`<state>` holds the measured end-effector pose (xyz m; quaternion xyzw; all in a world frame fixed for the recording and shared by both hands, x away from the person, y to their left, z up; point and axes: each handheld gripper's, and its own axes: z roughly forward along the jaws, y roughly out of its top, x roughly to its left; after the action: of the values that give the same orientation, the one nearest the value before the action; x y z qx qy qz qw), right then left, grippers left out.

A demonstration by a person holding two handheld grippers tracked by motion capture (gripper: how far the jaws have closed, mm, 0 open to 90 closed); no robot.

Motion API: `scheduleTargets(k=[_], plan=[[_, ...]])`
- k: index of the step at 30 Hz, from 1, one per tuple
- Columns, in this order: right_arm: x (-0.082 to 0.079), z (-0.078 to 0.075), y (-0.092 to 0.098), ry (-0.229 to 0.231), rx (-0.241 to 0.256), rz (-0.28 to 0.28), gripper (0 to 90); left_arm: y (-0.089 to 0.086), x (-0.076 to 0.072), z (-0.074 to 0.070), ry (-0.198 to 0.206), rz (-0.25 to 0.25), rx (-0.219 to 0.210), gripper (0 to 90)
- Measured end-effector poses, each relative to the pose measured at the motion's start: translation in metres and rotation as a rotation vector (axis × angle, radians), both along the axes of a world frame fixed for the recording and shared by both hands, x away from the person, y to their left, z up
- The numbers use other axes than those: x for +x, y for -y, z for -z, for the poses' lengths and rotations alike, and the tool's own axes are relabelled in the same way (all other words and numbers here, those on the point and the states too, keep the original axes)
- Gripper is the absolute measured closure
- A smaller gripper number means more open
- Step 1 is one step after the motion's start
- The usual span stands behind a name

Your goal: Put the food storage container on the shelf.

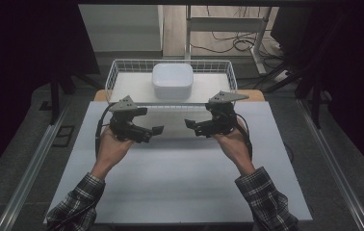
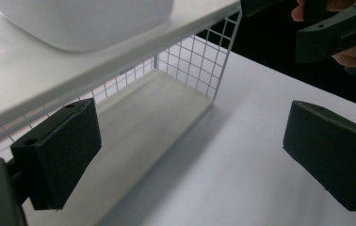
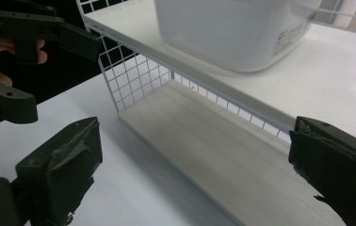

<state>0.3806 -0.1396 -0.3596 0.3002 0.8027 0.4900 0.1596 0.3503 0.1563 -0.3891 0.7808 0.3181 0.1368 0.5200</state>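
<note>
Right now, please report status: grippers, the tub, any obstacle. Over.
Left gripper open, right gripper open, both empty above the table. White tub on the wire rack, untouched. Nothing between fingers and rack.

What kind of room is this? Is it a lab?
Probably a lab or workshop set up for recording: a white table ringed by dark curtains, cables on the floor, and a wire rack holding a white tub.

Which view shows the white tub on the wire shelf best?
The high view: the white tub appears whole, centred on the wire shelf. The left gripper view catches just its underside edge; the right gripper view shows its lower side and label, cropped.
</note>
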Motion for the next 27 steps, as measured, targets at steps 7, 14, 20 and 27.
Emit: scheduleTargets(k=[7, 14, 20, 27], plan=[[-0.009, 0.011, 0.002, 0.005, -0.011, -0.01, 2.4, 0.003, -0.007, 0.014, -0.014, 0.014, 0.018, 4.6], [-0.017, 0.024, 0.002, 0.006, -0.019, -0.022, 2.0, 0.006, -0.015, 0.031, -0.024, 0.016, 0.007, 4.9], [-0.023, 0.036, 0.002, 0.007, -0.027, -0.02, 0.4, 0.008, -0.022, 0.052, -0.049, 0.024, -0.012, 5.3], [-0.028, 0.048, 0.005, 0.004, -0.023, -0.019, 0.0, 0.009, -0.029, 0.063, -0.059, 0.014, -0.006, 5.8]])
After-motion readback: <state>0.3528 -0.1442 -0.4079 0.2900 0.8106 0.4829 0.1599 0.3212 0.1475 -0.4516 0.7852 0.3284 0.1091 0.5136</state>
